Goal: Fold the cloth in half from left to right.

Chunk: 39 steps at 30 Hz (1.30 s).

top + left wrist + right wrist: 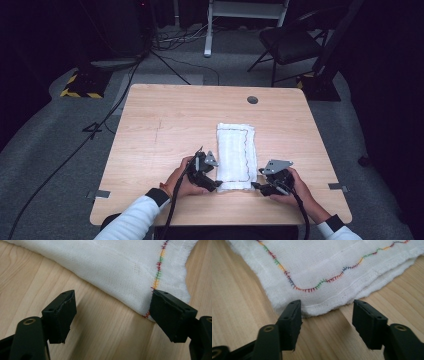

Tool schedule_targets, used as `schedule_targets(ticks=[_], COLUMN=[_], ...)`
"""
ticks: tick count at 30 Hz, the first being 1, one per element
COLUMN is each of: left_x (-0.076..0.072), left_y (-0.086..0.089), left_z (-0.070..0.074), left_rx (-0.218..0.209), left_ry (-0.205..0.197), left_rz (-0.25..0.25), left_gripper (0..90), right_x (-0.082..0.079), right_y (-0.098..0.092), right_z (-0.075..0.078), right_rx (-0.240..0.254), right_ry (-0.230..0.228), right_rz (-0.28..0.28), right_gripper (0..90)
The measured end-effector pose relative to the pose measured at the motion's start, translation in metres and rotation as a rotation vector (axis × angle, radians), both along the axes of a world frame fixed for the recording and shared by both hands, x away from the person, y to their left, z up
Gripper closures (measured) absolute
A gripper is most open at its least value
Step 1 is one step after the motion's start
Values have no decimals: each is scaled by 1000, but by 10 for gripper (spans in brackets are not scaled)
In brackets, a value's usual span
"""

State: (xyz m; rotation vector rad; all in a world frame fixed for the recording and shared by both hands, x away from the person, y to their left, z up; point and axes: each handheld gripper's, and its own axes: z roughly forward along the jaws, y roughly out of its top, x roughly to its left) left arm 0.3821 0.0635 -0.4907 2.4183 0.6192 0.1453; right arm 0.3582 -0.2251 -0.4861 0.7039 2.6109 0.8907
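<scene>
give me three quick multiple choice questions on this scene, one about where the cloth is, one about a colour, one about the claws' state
1. Where does the folded cloth lie?
A. on the floor
B. on the table, between the two claws
C. on the chair

2. What colour is the cloth's fabric?
A. white
B. black
C. red

3. How do the left claw and right claw stand?
A. both clamped on the cloth
B. both open
C. one clamped on a cup

Key: B, it lies on the wooden top between them; A, white weave with multicoloured stitching; B, both gripper views show a gap between the jaws.
</scene>
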Motion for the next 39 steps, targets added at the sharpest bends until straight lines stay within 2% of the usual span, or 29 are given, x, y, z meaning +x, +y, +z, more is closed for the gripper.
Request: schedule_targets(ticks=[1,4,9,14,16,18,21,24,27,29,31,34,36,39], left_x=[-1,-4,-6,5,14,26,45,62,77,86,94,106,116,131], left_y=[3,10,16,16,18,19,19,18,13,9,4,-2,-6,-11], left_z=[0,-2,4,17,22,26,32,34,32,31,28,26,24,23], left_rx=[-5,-42,-66,-99,-116,-119,-102,-101,-80,-67,-48,-37,-42,-65], left_ry=[-2,1,-29,-80,-83,-96,-125,-128,-135,-128,-135,-140,-133,-120], left_rz=[4,22,10,17,23,41,85,114,134,140,150,161,179,214], left_gripper=[220,220,200,198,198,201,217,222,223,225,229,231,231,232], right_x=[0,0,8,24,33,44,63,80,95,105,115,128,134,146], right_y=[0,-6,-16,-28,-32,-33,-32,-28,-22,-18,-13,-8,-5,0], right_z=[2,9,19,29,32,35,39,40,40,38,36,34,34,33], right_rx=[-11,26,57,102,122,112,127,130,116,109,79,79,72,87], right_ry=[-3,-1,-35,-54,-59,-82,-92,-103,-109,-98,-106,-95,-109,-87], right_rz=[17,25,-18,-85,-112,-142,-186,-217,-253,-263,-268,-277,-281,-292], right_gripper=[343,340,310,306,314,317,333,339,348,349,356,373,389,413])
